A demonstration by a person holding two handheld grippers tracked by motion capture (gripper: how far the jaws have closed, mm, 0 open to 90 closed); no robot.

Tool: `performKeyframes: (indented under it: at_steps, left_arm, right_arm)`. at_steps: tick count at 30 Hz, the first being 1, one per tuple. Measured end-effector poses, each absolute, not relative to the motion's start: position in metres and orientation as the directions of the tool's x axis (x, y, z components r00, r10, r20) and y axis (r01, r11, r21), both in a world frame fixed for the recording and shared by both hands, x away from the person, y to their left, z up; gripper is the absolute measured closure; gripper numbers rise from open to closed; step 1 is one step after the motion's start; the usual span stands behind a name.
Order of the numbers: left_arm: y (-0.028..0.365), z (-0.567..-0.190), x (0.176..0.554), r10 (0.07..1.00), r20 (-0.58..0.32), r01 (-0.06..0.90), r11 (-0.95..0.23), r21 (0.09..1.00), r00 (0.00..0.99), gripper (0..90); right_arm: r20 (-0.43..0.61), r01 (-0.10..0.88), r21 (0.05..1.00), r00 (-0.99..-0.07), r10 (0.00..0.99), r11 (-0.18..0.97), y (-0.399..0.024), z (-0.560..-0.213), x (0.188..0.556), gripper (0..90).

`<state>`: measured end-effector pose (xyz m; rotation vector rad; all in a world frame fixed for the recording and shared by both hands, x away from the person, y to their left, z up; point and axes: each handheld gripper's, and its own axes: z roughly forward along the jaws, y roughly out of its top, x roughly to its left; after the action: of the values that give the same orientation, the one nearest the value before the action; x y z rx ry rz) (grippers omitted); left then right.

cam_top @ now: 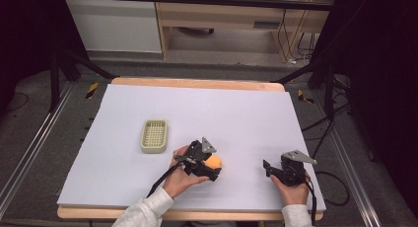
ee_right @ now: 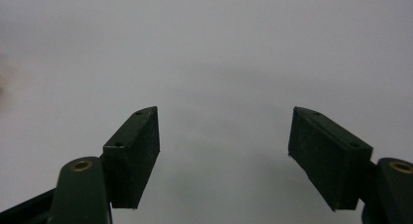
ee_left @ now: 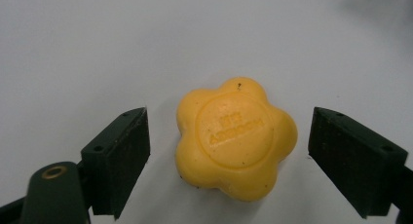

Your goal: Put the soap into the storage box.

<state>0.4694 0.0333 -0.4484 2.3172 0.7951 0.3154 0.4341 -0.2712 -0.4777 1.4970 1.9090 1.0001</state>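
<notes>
My left gripper (ee_left: 229, 151) has its jaws spread wide around the yellow flower-shaped soap (ee_left: 236, 139), with clear gaps on both sides, so nothing is pinched yet. The soap lies flat on the white table (cam_top: 236, 113), near its front edge and a little left of the middle. The pale soap dish (cam_top: 154, 136) sits empty further left, well apart from the soap. My right gripper (ee_right: 224, 151) rests near the front right corner, its jaws also spread with nothing between them. I judge the job barely begun: grasping, carrying and setting the soap in the dish all remain, if the dish is indeed the goal.
</notes>
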Motion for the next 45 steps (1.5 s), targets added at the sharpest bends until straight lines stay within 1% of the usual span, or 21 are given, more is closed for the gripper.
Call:
performKeyframes:
  at_steps: [7, 15, 35, 37, 45]
  left_arm:
    - [0.029, -0.452, 0.472, 0.618, 0.013, 0.464, -0.604, 0.648, 0.786, 14.7]
    - [0.026, -0.459, 0.477, 0.605, 0.014, 0.470, -0.632, 0.616, 0.796, 14.1]
    - [0.018, -0.469, 0.480, 0.610, 0.007, 0.491, -0.644, 0.587, 0.792, 23.4]
    - [0.017, -0.469, 0.479, 0.610, 0.018, 0.486, -0.648, 0.586, 0.792, 23.9]
    - [0.017, -0.470, 0.477, 0.618, 0.016, 0.491, -0.639, 0.592, 0.786, 25.3]
  right_arm:
    - [0.052, 0.592, 0.798, -0.259, 0.964, 0.116, -0.271, -0.478, 0.434, 27.5]
    - [0.045, 0.592, 0.797, -0.262, 0.964, 0.123, -0.271, -0.479, 0.435, 27.5]
    - [0.053, 0.597, 0.793, -0.263, 0.963, 0.120, -0.271, -0.478, 0.435, 27.7]
    - [0.049, 0.594, 0.795, -0.264, 0.963, 0.122, -0.271, -0.479, 0.435, 27.8]
    - [0.051, 0.595, 0.794, -0.265, 0.963, 0.122, -0.271, -0.479, 0.435, 28.2]
